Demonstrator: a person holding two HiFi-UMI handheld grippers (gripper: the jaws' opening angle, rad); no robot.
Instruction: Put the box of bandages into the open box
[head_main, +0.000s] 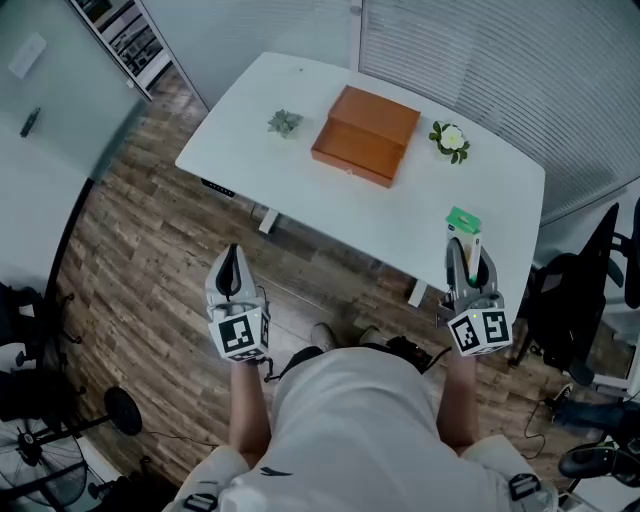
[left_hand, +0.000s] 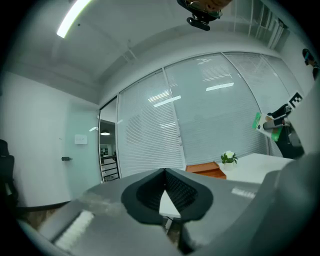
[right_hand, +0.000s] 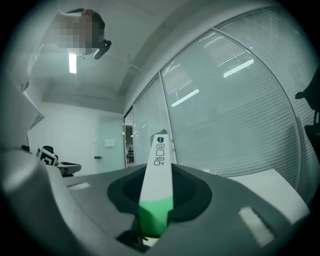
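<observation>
The box of bandages, slim, white with a green end, stands upright between the jaws of my right gripper, which is shut on it over the near right corner of the white table. In the right gripper view the bandage box rises from between the pads. The brown box sits at the table's far middle, its lid part stepped up. My left gripper is shut and empty, held over the wooden floor in front of the table. From the left gripper view I see the brown box and the bandage box far right.
A small grey-green plant stands left of the brown box and a white-flowered plant right of it. Blinds run behind the table. A black office chair is at the right and a shelf at the upper left.
</observation>
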